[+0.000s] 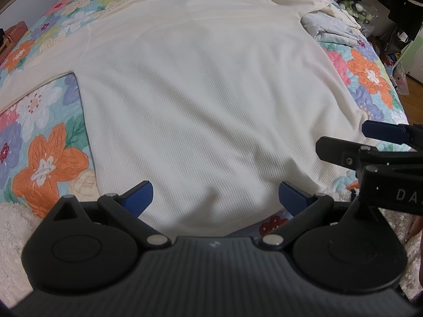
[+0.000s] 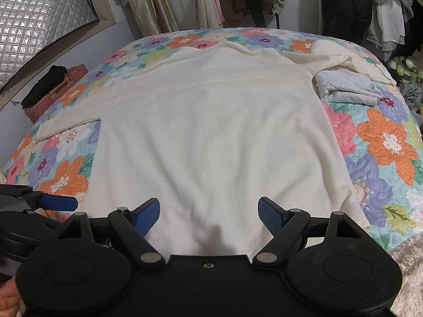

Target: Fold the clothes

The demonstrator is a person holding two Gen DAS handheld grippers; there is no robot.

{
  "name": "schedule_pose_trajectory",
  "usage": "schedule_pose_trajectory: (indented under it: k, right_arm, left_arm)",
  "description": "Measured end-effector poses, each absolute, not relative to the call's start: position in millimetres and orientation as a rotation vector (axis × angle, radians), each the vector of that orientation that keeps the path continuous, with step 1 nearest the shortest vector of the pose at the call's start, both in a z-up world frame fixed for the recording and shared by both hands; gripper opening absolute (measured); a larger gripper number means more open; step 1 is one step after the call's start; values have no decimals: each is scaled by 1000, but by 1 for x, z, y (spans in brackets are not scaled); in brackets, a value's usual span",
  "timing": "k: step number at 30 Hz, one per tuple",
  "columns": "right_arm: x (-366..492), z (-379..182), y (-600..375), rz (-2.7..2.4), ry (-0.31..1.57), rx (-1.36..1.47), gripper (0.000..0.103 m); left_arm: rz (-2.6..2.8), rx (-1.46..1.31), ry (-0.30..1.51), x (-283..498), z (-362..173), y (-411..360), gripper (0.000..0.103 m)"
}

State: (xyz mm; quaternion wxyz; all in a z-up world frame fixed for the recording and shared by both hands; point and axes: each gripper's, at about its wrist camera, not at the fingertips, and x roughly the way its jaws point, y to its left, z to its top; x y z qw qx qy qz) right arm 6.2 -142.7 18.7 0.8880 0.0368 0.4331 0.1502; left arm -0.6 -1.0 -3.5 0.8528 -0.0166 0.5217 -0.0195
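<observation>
A cream waffle-knit long-sleeved shirt (image 1: 201, 84) lies spread flat on the floral quilt; it also shows in the right wrist view (image 2: 211, 121). Its left sleeve (image 1: 39, 66) stretches out to the left, and its right sleeve (image 2: 338, 58) is bunched at the far right. My left gripper (image 1: 215, 198) is open and empty, just above the shirt's near hem. My right gripper (image 2: 208, 212) is open and empty, over the hem a little further right. It shows at the right edge of the left wrist view (image 1: 351, 142).
A floral quilt (image 2: 383, 142) covers the bed. A folded pale grey cloth (image 2: 346, 87) lies at the far right beside the sleeve. A pink suitcase (image 2: 55, 89) stands at the left of the bed. Hanging clothes (image 2: 357, 8) line the back. Fluffy white fabric (image 1: 13, 237) lies at the near edge.
</observation>
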Motion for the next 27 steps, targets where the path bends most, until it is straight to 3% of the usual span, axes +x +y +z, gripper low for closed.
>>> schedule_pose_trajectory:
  k: [27]
  right_arm:
    - [8,17,-144,307,900,92,85]
  left_arm:
    - [-43,-40,1107,-2,-5,1,103]
